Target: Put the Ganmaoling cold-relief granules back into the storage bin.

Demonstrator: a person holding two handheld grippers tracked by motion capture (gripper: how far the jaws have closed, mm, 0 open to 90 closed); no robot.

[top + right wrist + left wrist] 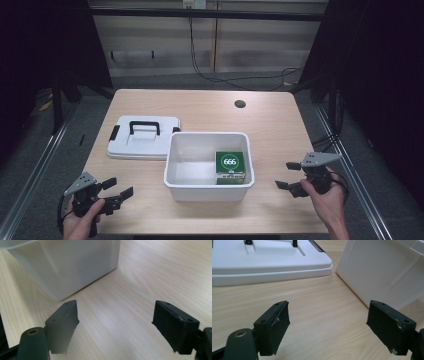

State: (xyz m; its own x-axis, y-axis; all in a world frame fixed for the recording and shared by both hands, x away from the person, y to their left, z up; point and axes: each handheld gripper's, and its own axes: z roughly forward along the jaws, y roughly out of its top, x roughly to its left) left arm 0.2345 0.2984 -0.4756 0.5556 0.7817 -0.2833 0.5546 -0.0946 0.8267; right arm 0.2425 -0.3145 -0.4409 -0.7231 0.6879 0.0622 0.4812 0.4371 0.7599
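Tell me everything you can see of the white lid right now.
The lid lies flat on the table, top side up, left of the open white bin and close to its corner. It looks like white plastic, rectangular with rounded corners, with a black handle in a recess and black latches at its ends. Neither gripper touches it.

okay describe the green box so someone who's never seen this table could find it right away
On the wooden table stands an open white bin, with its lid lying flat beside it. The green box sits inside the bin, in its near right corner. It is the only green thing there, marked 666 in a white circle.
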